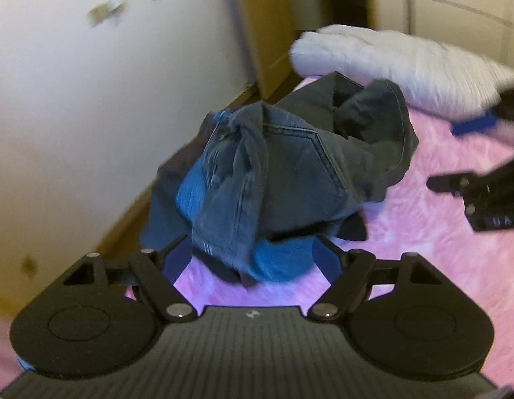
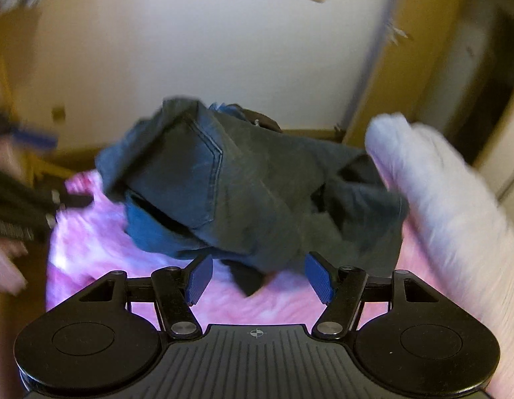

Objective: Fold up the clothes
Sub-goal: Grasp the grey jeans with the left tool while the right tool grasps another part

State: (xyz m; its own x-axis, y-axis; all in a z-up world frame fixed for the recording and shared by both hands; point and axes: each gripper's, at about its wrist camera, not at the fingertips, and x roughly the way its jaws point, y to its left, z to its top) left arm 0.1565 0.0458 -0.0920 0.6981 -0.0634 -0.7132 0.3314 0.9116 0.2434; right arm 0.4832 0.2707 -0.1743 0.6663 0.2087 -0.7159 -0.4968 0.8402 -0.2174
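A crumpled heap of clothes (image 1: 283, 173) lies on a pink fuzzy bedspread (image 1: 440, 266): dark grey-blue jeans over a brighter blue garment. In the left wrist view my left gripper (image 1: 252, 259) stands open at the heap's near edge, and the blue cloth reaches between its fingers without the pads pressing on it. In the right wrist view the same heap (image 2: 240, 183) is just ahead of my right gripper (image 2: 259, 277), also open, with a dark cloth tip between its blue pads. Each gripper shows blurred in the other's view: the right (image 1: 459, 154), the left (image 2: 54, 169).
A white pillow (image 1: 390, 63) (image 2: 440, 199) lies on the bed right behind the heap. A white wall (image 1: 74, 99) and a wooden bed edge (image 1: 124, 219) run close along the far side. A person's blurred hand (image 2: 4, 266) shows at the left edge.
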